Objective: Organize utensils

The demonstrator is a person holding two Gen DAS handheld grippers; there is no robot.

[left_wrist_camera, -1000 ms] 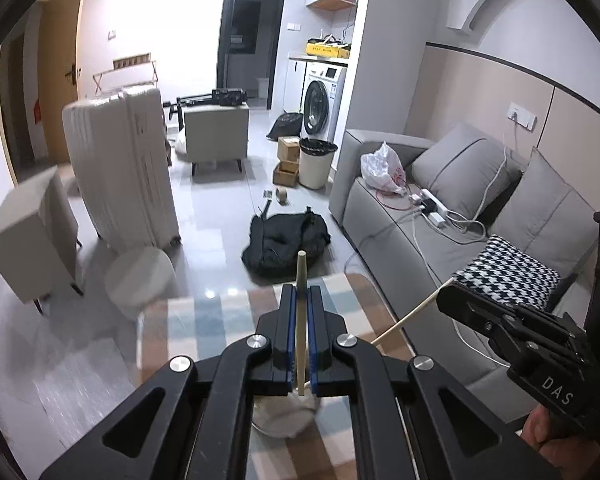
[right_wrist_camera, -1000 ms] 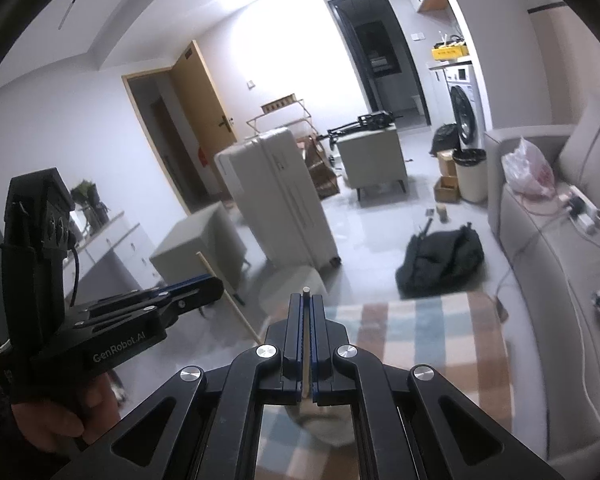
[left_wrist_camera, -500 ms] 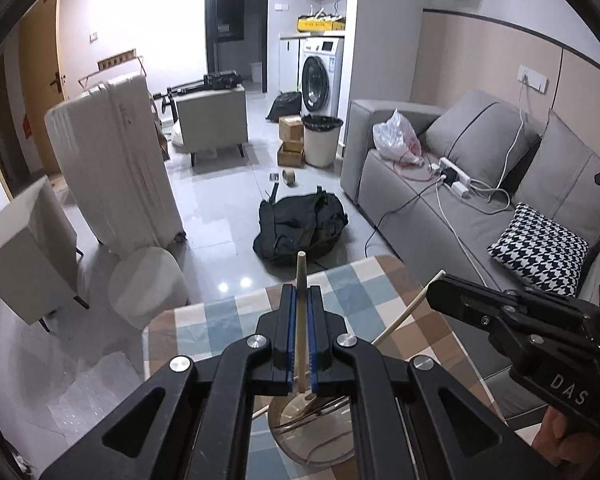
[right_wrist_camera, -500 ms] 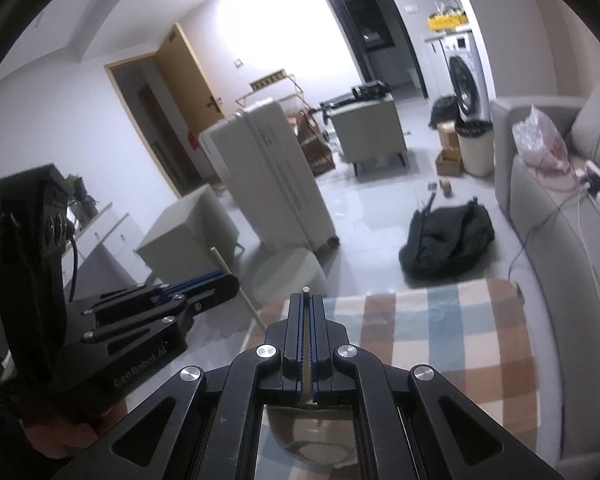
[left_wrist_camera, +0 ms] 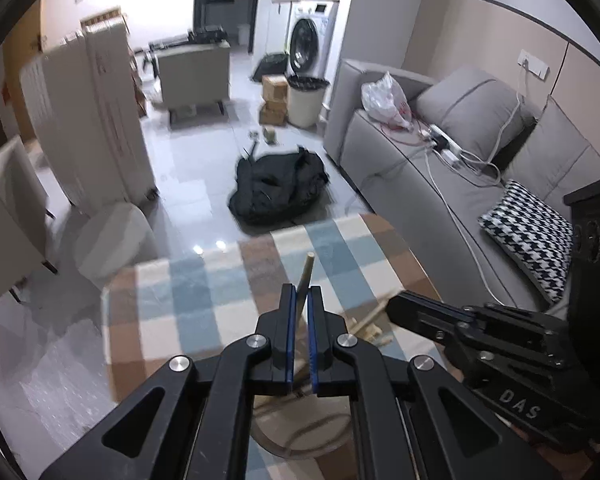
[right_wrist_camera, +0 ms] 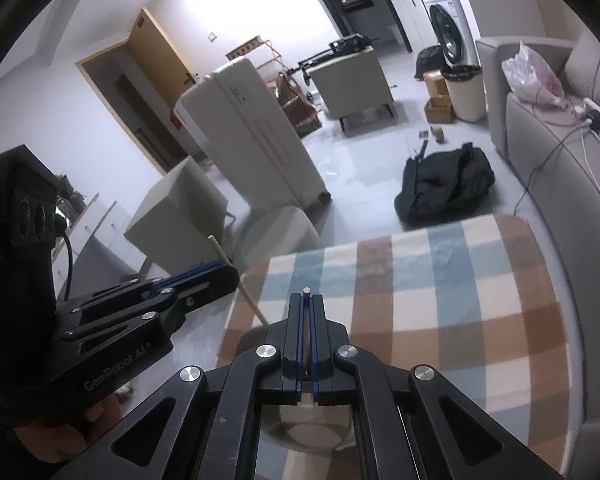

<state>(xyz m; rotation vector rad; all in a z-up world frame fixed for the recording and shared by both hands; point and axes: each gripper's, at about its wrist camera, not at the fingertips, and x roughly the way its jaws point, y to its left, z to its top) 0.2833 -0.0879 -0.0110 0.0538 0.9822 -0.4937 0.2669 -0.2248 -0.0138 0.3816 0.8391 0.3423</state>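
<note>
My left gripper [left_wrist_camera: 300,300] is shut on a wooden chopstick [left_wrist_camera: 305,280] that sticks up between its blue pads, tilted slightly right. It hovers over a round holder [left_wrist_camera: 300,436] with several utensils inside, on the checked tablecloth [left_wrist_camera: 204,304]. My right gripper [right_wrist_camera: 307,305] is shut on another thin chopstick [right_wrist_camera: 307,292], also above the holder [right_wrist_camera: 300,428]. In the left wrist view the right gripper [left_wrist_camera: 396,308] comes in from the right. In the right wrist view the left gripper [right_wrist_camera: 228,278] comes in from the left with its chopstick [right_wrist_camera: 236,280].
The table is small, with rounded edges; its far edge [right_wrist_camera: 400,236] drops to a tiled floor. A black bag [left_wrist_camera: 280,188], a white suitcase [left_wrist_camera: 88,120], a round stool [left_wrist_camera: 112,236] and a grey sofa [left_wrist_camera: 460,168] stand beyond it.
Both grippers have tipped downward and moved lower over the table, toward the holder. The left chopstick now leans slightly right and its grip looks looser.
</note>
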